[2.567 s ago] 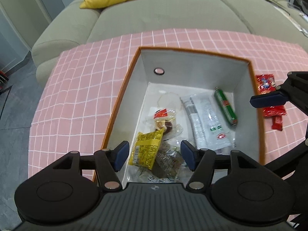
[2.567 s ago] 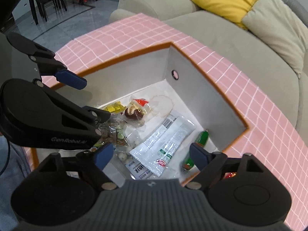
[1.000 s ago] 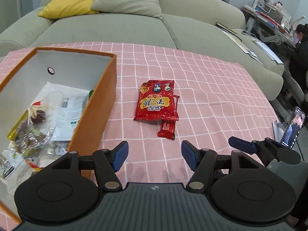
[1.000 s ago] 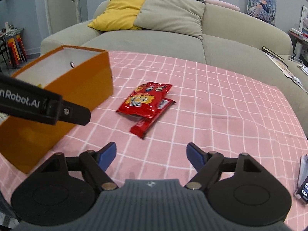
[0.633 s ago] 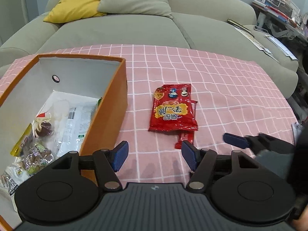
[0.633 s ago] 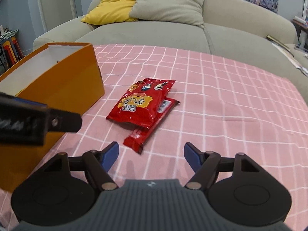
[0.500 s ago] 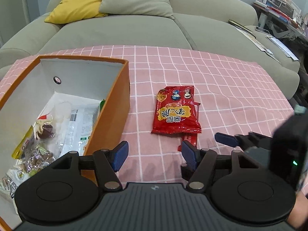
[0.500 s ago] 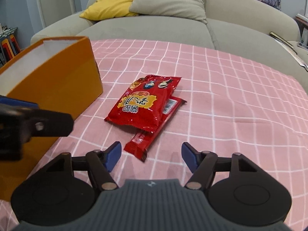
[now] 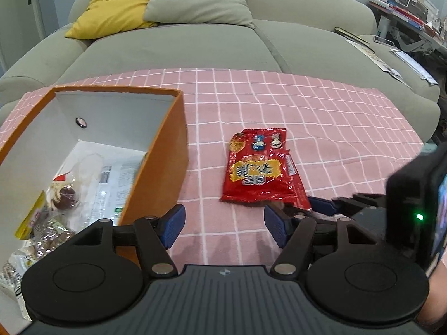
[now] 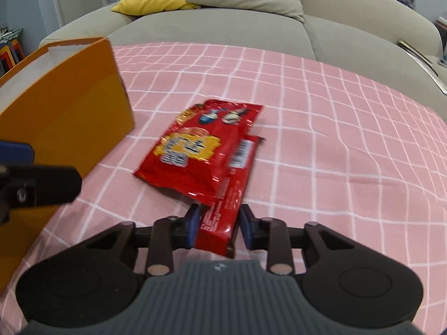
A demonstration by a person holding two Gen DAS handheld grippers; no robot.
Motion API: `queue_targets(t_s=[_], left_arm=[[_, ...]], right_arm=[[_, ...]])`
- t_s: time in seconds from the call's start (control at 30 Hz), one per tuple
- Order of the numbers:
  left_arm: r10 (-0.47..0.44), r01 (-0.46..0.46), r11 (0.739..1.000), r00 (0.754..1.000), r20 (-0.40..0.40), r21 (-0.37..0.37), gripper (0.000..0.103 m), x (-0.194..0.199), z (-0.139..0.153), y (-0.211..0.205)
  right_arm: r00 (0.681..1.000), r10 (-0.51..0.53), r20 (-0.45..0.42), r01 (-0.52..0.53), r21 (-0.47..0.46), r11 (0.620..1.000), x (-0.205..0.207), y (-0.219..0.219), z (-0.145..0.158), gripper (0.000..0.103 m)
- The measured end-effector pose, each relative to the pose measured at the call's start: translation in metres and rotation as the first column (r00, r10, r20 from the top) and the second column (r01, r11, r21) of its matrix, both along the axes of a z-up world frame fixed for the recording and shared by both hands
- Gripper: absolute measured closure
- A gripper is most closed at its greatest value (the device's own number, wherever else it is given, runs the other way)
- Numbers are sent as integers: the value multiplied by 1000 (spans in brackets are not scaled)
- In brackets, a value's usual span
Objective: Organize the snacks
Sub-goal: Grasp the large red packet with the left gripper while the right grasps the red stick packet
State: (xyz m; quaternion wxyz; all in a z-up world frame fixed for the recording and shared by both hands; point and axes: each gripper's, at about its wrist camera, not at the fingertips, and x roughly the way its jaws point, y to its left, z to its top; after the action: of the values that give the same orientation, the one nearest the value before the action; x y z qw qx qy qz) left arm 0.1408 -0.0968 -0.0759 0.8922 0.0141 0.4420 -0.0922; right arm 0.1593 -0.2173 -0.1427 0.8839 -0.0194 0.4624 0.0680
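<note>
Lower centre, right wrist view: the right gripper (image 10: 218, 228) had its jaws pinching the near end of the red bar (image 10: 226, 203), which lay partly under the red packet (image 10: 195, 148) on the tabletop (image 10: 335, 128). Both wrappers looked light, slippery and crushable; end seams suited gripping. The left gripper (image 9: 223, 224) had its jaws spread.

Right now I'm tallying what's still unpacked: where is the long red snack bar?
On the pink checked cloth, right of the orange box, the long red snack bar lies partly under the red snack packet, its near end between the right hand-held gripper fingers.

Even soft daylight, faint shadows; fisheye bending at edges; right view motion-blurred.
</note>
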Motion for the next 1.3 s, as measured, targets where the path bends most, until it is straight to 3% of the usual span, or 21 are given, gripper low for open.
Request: queue_targets(t_s=[0.3, 0.53, 0.7, 0.87, 1.07, 1.17, 1.23, 1.3], left_arm=[[-70, 69, 996, 997, -24, -55, 26, 5, -9, -25], [-109, 107, 993, 993, -44, -41, 21, 36, -30, -39], [-86, 84, 995, 995, -44, -60, 15, 62, -37, -45], [-93, 94, 996, 993, -74, 4, 14, 83, -58, -55], [-104, 106, 994, 993, -53, 36, 6, 95, -69, -59], [-97, 102, 992, 992, -75, 70, 5, 104, -76, -61], [-73, 80, 995, 993, -96, 64, 5, 111, -80, -61], [-68, 73, 996, 993, -99, 48, 6, 113, -82, -59]], right_arm=[[999, -42, -23, 41, -43, 998, -21, -46, 6, 81], [1000, -2, 3, 2, 9, 1000, -19, -52, 11, 62], [1000, 11, 19, -11, 8, 1000, -7, -46, 8, 57], [1000, -5, 30, 4, 27, 1000, 7, -44, 5, 57], [1000, -15, 16, 14, 38, 999, 16, -44, -1, 59], [1000, -8, 25, 7, 28, 1000, 17, -42, -2, 67], [1000, -3, 26, 3, 26, 1000, 18, -41, -3, 76], [1000, -8, 24, 7, 32, 999, 18, -42, -3, 78]])
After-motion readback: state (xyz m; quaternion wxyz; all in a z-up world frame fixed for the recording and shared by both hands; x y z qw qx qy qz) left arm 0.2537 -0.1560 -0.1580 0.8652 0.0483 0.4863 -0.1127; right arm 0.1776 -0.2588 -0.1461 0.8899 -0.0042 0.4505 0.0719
